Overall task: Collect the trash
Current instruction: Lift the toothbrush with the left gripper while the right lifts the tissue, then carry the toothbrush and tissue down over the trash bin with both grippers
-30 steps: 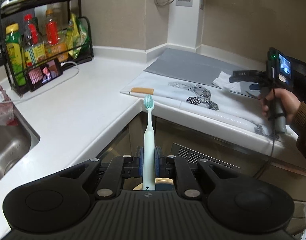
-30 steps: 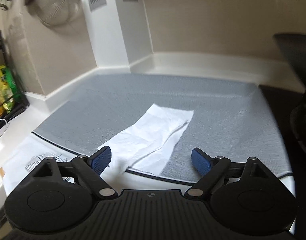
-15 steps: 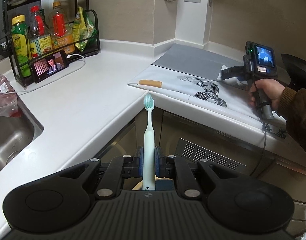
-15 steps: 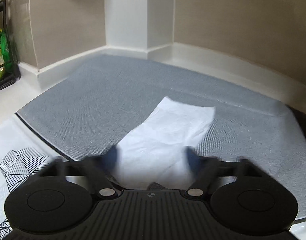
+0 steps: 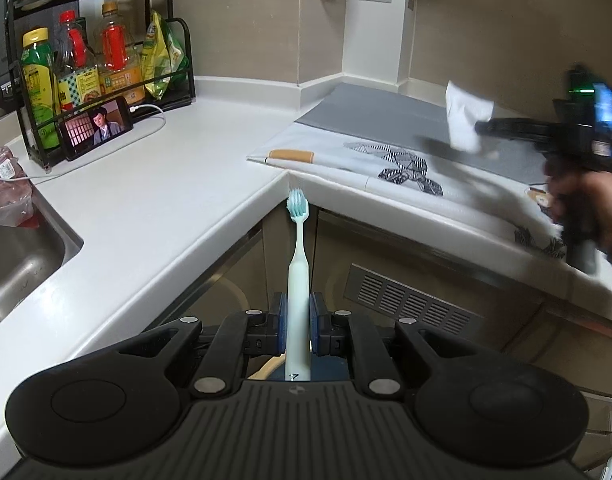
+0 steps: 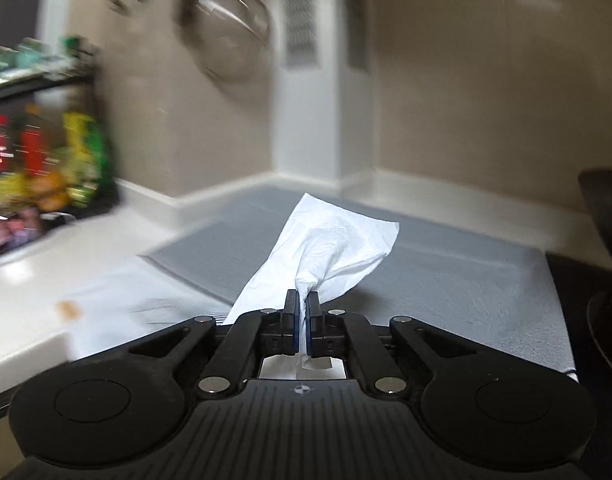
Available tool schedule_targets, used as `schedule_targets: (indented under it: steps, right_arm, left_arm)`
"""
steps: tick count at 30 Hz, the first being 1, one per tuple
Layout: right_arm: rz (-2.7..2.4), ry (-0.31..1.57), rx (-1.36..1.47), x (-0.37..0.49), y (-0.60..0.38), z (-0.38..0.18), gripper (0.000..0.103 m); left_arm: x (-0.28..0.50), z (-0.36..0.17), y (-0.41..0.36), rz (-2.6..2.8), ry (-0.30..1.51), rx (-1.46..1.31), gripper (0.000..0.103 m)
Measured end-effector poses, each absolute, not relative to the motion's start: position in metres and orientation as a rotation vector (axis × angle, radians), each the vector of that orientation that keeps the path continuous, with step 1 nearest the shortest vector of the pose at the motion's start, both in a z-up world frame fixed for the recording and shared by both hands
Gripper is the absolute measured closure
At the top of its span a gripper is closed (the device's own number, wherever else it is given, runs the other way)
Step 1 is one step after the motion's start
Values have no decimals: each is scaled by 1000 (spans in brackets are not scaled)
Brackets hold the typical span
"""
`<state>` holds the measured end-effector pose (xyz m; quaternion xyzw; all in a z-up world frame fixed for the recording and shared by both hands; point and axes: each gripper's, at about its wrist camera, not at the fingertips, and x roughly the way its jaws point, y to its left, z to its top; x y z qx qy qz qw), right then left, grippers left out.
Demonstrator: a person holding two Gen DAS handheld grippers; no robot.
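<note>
White tissue [image 6: 330, 248], crumpled and gathered to a twisted neck, pinched between the pressed-together pads of the right gripper [image 6: 301, 300] and lifted clear above the grey mat [image 6: 466, 280]; its free end fans out ahead of the fingertips. Seen from the left wrist, the same tissue [image 5: 466, 120] hangs off the right gripper [image 5: 482, 128], which a hand [image 5: 586, 200] carries over the patterned cloth [image 5: 346, 160]. Left gripper [image 5: 297, 312]: pads clamped on the handle of a pale green toothbrush [image 5: 297, 280], upright, bristles at top, in front of the white counter [image 5: 145, 200] corner. Rear left: bottle rack [image 5: 97, 60], phone [image 5: 97, 128], sink [image 5: 17, 272].
</note>
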<state>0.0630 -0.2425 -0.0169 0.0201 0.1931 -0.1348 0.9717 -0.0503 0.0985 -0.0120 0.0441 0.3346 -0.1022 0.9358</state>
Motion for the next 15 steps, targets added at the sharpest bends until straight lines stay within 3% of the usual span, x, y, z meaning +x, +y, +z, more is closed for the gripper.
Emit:
schedule_targets:
  steps: [15]
  right_arm:
    - [61,417,59,-64,-149,-40,100]
  left_arm:
    - [-68,-52,87,-215,765,142,91]
